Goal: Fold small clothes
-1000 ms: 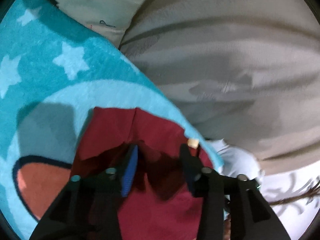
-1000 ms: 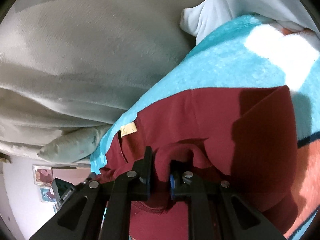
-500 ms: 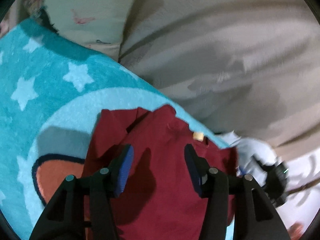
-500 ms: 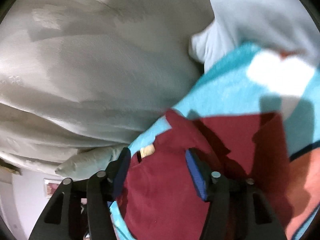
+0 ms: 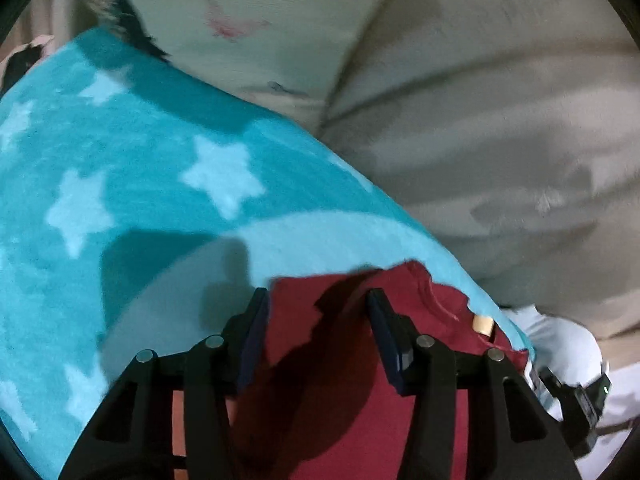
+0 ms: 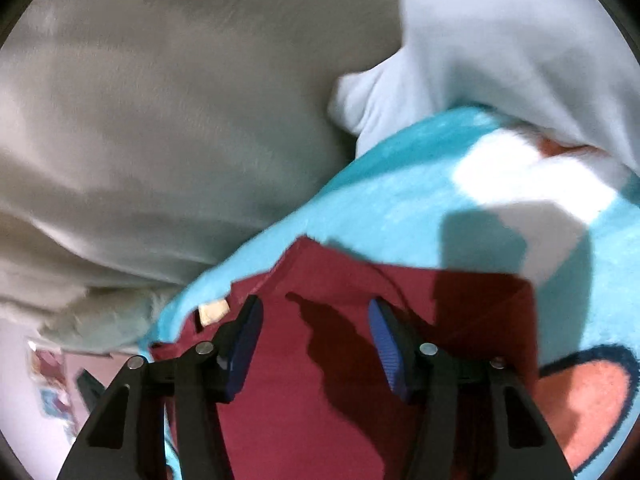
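The left gripper has its two fingers wide apart, with nothing between them but air, and they hang just over the dark red garment. The right gripper is the same: its fingers stand apart and hold nothing, and the red cloth lies under them. The garment is small and lies mostly flat on a blue blanket with pale stars. Its far edge looks a bit bumpy and turned over, and a little tan tag sits on its right side in the left view; the same tag shows on the left in the right view. The cloth looks soft, thin and light, so it should bend easily and will flop down if only one spot is lifted. It does not look slippery or breakable. The fuzzy blanket may cling to it a little. A good place to take hold would be an edge or a corner, pinching only the top layer, with one gripper on each side so the cloth stays straight. Past the blanket, on the far side, there is a big grey-beige sheet with folds in it, most likely a bed. A pale blue cloth lies at the far right of the blanket in the right view.
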`<state>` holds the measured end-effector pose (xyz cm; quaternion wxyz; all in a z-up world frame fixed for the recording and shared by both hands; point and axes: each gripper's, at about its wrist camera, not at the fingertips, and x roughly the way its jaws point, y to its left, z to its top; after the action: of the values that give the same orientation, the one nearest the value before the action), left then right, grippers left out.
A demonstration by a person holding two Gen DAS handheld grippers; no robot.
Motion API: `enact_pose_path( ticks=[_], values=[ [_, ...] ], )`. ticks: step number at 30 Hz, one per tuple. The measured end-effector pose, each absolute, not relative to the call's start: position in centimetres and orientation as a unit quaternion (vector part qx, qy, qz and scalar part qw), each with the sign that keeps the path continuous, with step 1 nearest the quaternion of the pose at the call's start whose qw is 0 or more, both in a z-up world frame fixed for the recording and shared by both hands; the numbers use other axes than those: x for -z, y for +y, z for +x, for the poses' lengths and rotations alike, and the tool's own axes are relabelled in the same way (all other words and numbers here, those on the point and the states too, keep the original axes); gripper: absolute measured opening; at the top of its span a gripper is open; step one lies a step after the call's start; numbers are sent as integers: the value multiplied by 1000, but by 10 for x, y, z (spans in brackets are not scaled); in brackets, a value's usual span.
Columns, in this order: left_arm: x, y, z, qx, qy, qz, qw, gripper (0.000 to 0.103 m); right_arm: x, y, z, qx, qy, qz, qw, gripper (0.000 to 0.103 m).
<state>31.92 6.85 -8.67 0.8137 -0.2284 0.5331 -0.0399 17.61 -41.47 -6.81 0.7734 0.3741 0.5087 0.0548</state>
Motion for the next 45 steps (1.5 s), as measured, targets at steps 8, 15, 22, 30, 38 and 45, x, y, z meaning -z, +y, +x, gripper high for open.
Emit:
enact_pose_path(
  ticks=[8, 15, 22, 30, 38, 45],
  values=[
    [63, 96, 275, 27, 515, -236, 824, 51, 17, -438, 118, -45, 488, 309, 815, 62],
    [63, 96, 203, 24, 529, -215, 820, 57, 14, -403, 49, -118, 492, 282, 815, 62],
    [64, 96, 146, 0, 523, -216, 824, 57, 71, -419, 41, -64, 566, 275, 774, 65],
    [73, 102, 142, 4, 526, -223, 821, 57, 3, -378, 22, -135, 524, 216, 812, 65],
    [106, 90, 168, 61, 538, -255, 801, 57, 2, -226, 69, -279, 562, 148, 764, 65],
    [113, 81, 170, 122, 546, -269, 784, 18, 47, -108, 125, -292, 624, 90, 719, 65]
  ],
)
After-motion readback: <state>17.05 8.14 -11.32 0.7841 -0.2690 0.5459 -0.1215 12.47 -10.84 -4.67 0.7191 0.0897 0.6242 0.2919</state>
